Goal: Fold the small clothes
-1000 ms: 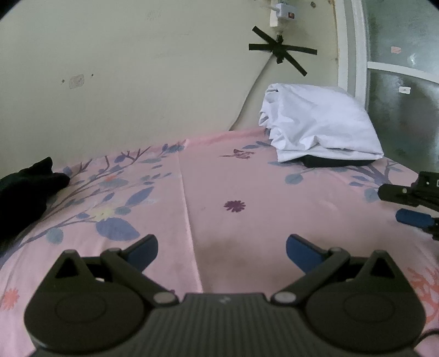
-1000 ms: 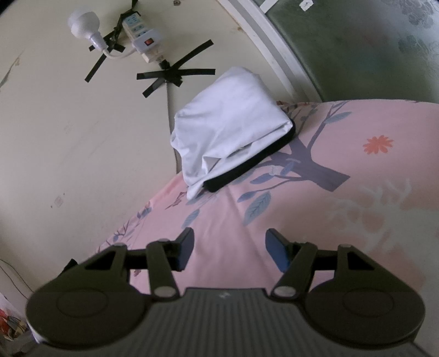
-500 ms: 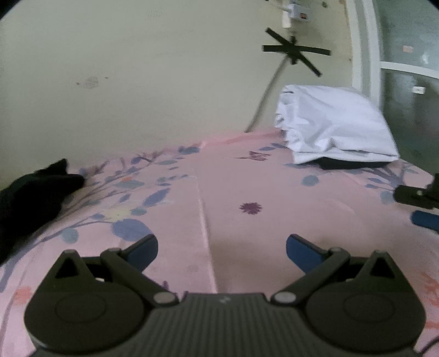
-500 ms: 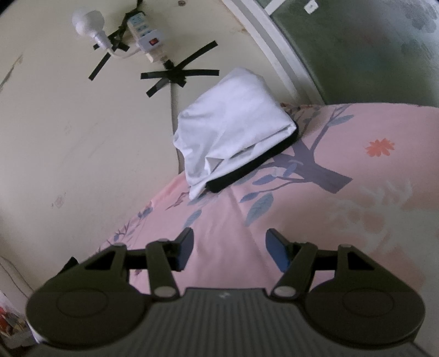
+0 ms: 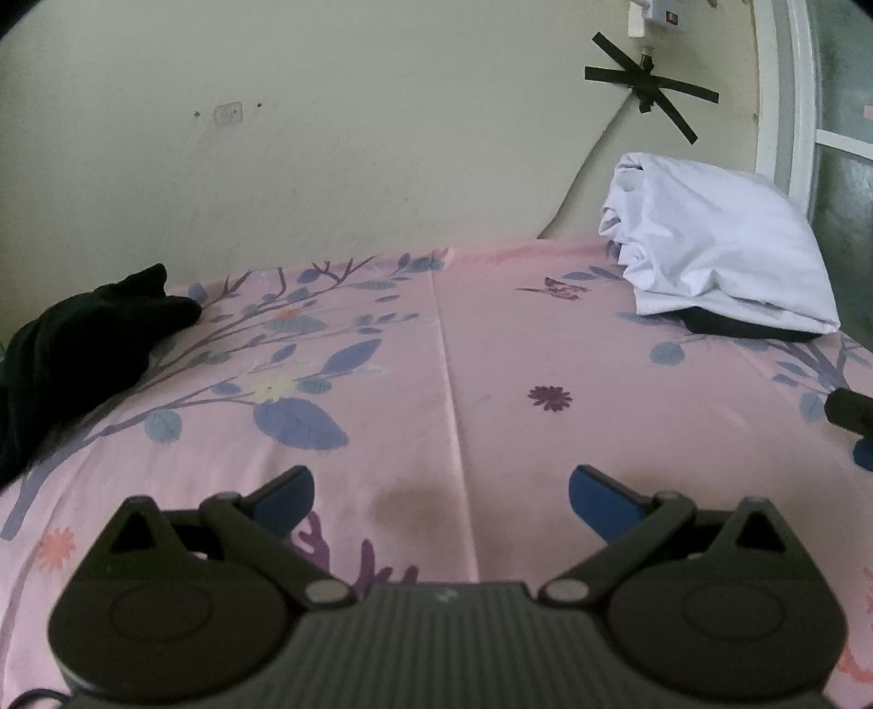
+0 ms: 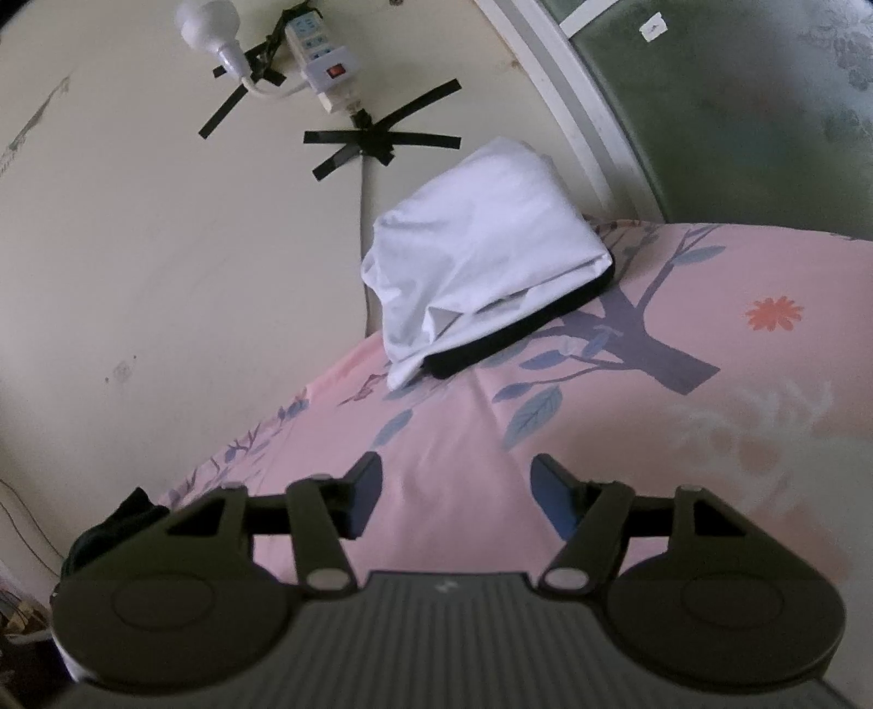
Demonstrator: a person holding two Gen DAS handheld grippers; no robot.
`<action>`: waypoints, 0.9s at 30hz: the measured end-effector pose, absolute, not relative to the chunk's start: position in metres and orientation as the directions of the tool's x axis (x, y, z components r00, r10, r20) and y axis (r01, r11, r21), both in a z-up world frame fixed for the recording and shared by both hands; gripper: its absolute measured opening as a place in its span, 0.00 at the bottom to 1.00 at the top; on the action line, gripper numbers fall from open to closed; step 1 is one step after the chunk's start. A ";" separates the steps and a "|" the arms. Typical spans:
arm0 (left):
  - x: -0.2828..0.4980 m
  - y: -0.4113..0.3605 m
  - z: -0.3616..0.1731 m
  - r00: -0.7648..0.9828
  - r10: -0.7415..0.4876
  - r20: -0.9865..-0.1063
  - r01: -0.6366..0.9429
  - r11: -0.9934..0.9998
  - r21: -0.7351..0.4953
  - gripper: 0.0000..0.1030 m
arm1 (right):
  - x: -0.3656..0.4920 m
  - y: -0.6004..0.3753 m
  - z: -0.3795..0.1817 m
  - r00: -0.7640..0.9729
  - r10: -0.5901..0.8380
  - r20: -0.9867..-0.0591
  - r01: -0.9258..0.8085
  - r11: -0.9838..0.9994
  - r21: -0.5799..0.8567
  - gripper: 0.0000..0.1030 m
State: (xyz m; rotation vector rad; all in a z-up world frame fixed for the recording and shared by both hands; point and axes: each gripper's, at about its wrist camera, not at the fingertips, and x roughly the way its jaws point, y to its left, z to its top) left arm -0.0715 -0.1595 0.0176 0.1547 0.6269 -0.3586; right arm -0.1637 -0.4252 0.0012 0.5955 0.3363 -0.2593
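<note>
Fingers (image 5: 283, 493) of the left gripper (image 5: 439, 491) stood wide apart with nothing between them, hanging over the pink flowered bed sheet (image 5: 491, 349) without any clear contact. The fingers (image 6: 548, 488) of the right gripper (image 6: 455, 485) were likewise spread, empty, above the same sheet, and whether their tips touched the cloth could not be told. In the left wrist view only a dark tip of the right gripper showed at the right edge of the frame. Two heaps of clothing lay on the bed. One was the folded white garment (image 5: 715, 245), resting on top of a flat black garment (image 5: 747, 327) near the far right corner of the bed, just beside the wall and the white door frame (image 5: 780, 92). Its long axis ran roughly along the far edge of the bed, its bunched folds toward the wall side and its smooth end toward the door frame. The other was a crumpled black garment (image 5: 71, 349) at the left edge of the bed, well apart from the white one, with one narrow end pointing toward the middle of the bed. On the wall (image 5: 327, 136) above the bed one power strip (image 6: 324, 54) was held by black tape (image 6: 376, 142), with one white bulb (image 6: 210, 24) beside it.
</note>
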 end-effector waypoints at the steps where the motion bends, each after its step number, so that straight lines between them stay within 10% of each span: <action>1: -0.072 -0.160 0.018 0.752 -0.280 -0.597 0.374 0.927 0.036 1.00 | -0.163 -0.426 0.001 0.914 -0.140 -0.381 0.332 0.798 0.502 0.63; 27: -0.076 -0.163 0.018 0.756 -0.282 -0.591 0.399 0.914 0.075 1.00 | -0.166 -0.426 -0.001 0.916 -0.147 -0.374 0.343 0.770 0.538 0.64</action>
